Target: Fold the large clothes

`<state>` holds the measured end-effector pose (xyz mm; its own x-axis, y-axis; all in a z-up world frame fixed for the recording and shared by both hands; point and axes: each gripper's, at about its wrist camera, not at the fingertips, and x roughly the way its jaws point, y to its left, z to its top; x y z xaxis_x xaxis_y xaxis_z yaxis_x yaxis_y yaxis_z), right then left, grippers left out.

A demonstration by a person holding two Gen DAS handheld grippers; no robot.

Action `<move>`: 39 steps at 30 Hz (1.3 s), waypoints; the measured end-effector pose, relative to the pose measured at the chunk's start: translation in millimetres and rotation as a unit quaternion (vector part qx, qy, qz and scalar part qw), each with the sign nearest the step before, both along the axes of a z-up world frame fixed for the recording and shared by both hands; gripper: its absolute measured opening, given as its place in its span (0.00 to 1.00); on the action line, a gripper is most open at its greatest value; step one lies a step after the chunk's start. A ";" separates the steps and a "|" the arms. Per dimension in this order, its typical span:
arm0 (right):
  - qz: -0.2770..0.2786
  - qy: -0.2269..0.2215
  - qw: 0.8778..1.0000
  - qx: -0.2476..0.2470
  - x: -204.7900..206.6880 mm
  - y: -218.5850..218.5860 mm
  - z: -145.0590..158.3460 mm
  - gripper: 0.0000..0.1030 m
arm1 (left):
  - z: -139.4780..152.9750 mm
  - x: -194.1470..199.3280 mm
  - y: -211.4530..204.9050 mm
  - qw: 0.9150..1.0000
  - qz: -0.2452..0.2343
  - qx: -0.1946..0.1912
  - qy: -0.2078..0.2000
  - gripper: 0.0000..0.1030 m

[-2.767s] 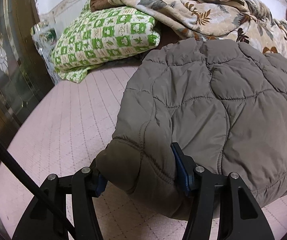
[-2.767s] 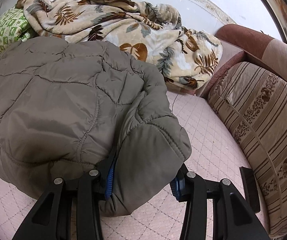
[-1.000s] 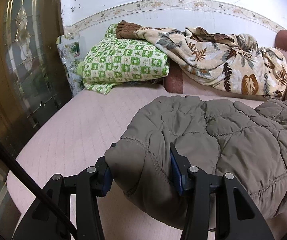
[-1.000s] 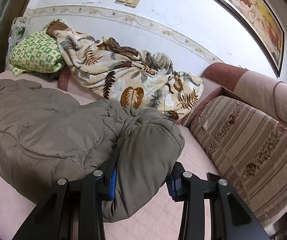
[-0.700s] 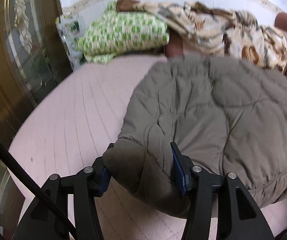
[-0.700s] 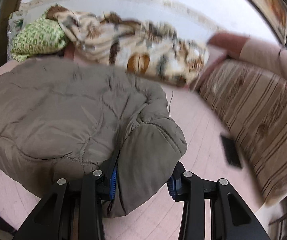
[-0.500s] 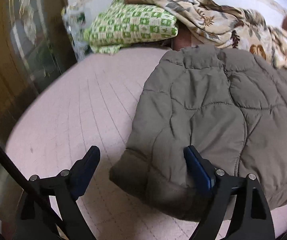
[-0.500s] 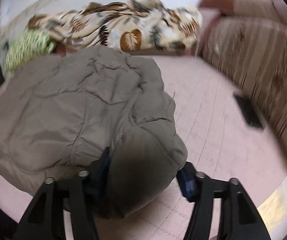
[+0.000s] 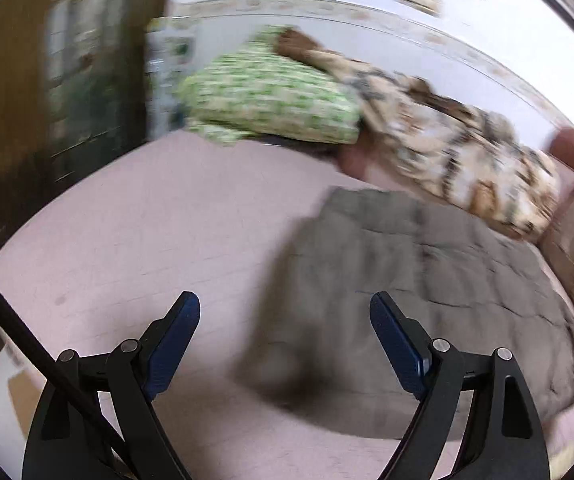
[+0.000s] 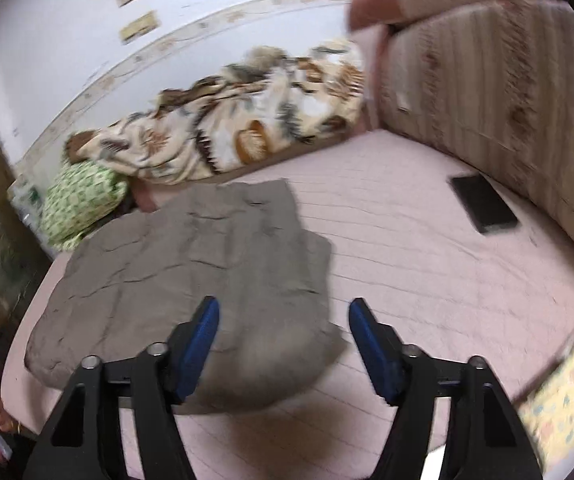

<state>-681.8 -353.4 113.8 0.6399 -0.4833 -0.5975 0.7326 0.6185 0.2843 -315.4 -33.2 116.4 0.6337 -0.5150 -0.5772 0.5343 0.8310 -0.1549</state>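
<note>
Lying: folded jacket point(image 10: 191, 264) flat on pink bedcover point(image 10: 407, 264)
Left gripper point(image 9: 285, 320): jaws wide, just opened, nothing gripped
Right gripper point(image 10: 283, 320): jaws apart, just narrowing, off jacket
Blanket point(image 10: 247, 128): 12 o'clock

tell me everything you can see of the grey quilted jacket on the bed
The quilted jacket is grey-brown, puffy, stitched in wavy panels. It lies folded in a flat, roughly rectangular bundle on the pink bedcover, its far edge near the leaf-print blanket. Neither gripper touches it; both stand open in front of its near edge.
</note>
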 end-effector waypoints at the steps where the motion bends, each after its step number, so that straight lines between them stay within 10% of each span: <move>1: 0.018 0.003 1.000 -0.004 11.7 2.0 0.8 0.56 | 0.2 -3.7 -12.2 1.000 -0.023 0.002 -0.003 0.84; 16: 0.004 0.088 0.993 0.078 58.1 -44.6 -75.3 0.58 | -63.5 14.9 -87.9 0.992 -0.066 0.096 0.045 0.86; 30: 0.051 0.041 0.992 -0.104 84.4 24.0 -21.2 0.60 | -20.4 -47.2 -89.1 0.992 -0.080 0.042 -0.086 0.86; 39: 0.129 0.105 0.982 -0.090 150.5 56.4 -51.2 0.67 | -50.5 -61.5 -135.1 0.987 -0.134 0.090 -0.019 0.87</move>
<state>-531.3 -297.0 62.6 0.6264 -0.4309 -0.6495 0.5755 0.8177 0.0125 -376.9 -168.4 65.9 0.5112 -0.5586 -0.6531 0.7417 0.6707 0.0069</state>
